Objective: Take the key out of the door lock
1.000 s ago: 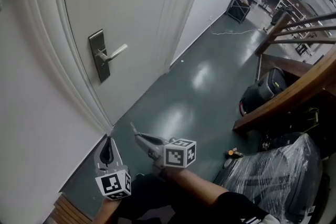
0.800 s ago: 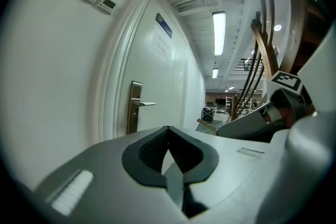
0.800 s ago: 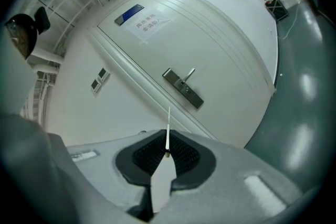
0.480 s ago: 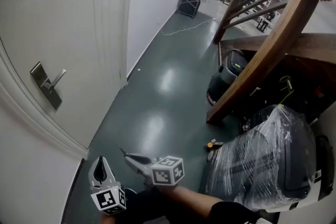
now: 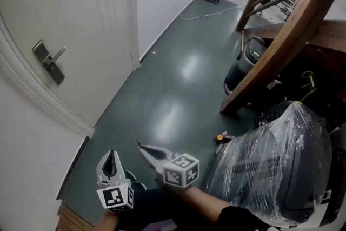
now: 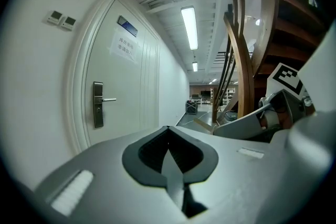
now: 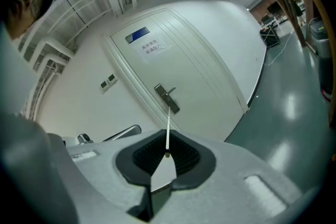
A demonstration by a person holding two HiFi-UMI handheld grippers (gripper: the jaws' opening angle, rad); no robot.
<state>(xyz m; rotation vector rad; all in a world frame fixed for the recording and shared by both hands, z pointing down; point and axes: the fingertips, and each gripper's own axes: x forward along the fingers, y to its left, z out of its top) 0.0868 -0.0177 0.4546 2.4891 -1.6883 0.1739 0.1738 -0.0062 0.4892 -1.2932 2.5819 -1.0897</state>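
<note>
Your right gripper [image 5: 145, 150] has its jaws pinched on a thin metal sliver. Pretty sure that's the key [image 7: 168, 126] seen edge-on, well apart from the lock plate [image 5: 47, 62], so it looks like it's already out. Your left gripper [image 5: 111, 159] has its jaws pressed together on nothing. The risk: you've only got the key by its end, so easing the squeeze or knocking it on the left gripper could drop it on the floor [image 5: 178, 100]. Count: one key, one lock plate, one door [image 5: 81, 24], two grippers.
</note>
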